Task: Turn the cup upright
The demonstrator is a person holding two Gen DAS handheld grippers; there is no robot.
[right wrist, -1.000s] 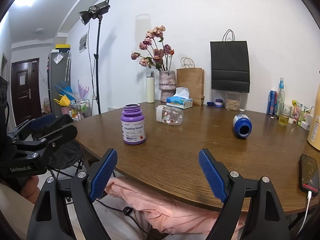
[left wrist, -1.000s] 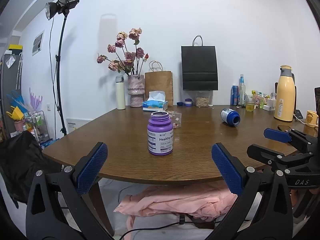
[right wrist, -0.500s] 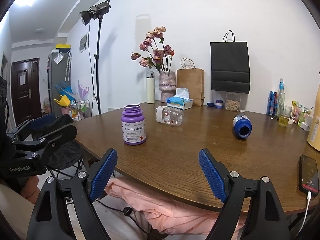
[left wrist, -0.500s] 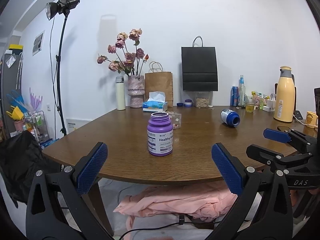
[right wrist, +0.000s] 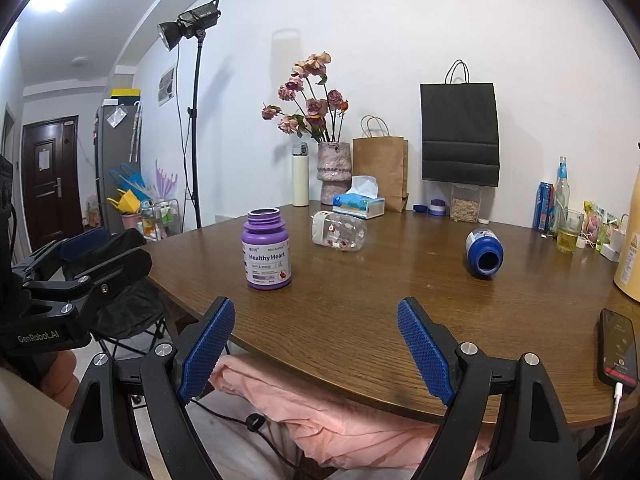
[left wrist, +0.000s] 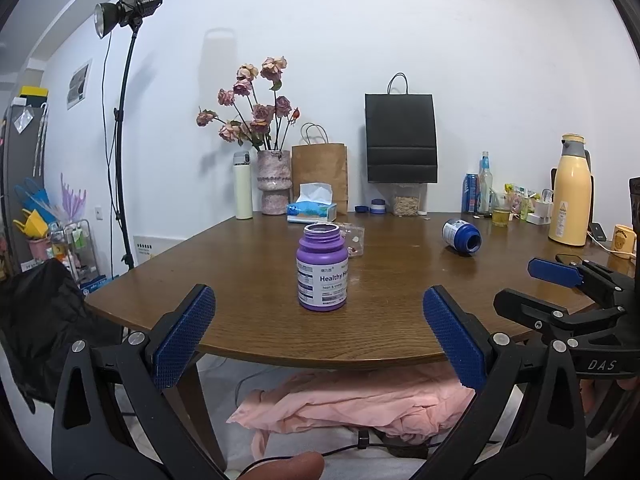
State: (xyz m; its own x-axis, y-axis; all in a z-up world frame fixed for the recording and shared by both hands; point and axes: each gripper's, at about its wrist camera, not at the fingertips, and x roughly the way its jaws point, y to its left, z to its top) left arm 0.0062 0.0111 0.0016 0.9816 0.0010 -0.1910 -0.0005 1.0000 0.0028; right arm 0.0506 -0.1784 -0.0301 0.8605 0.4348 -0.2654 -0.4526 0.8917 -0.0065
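Observation:
A purple open bottle [left wrist: 322, 270] stands upright near the table's front edge; it also shows in the right wrist view [right wrist: 266, 255]. A blue bottle [left wrist: 461, 237] lies on its side with its mouth toward me, further right [right wrist: 484, 253]. A clear plastic bottle [right wrist: 339, 231] lies on its side behind the purple one. My left gripper [left wrist: 318, 334] is open and empty, held before the table edge. My right gripper [right wrist: 316, 346] is open and empty, also short of the edge. Each gripper shows at the side of the other's view.
The round wooden table [right wrist: 360, 300] has a vase of flowers [left wrist: 273, 186], a white flask [left wrist: 243, 185], tissue box [left wrist: 312, 208], paper bags [left wrist: 320, 176], drinks and a yellow thermos [left wrist: 570, 190] at the back. A phone [right wrist: 618, 350] lies right. Pink cloth [left wrist: 352, 400] lies under the edge.

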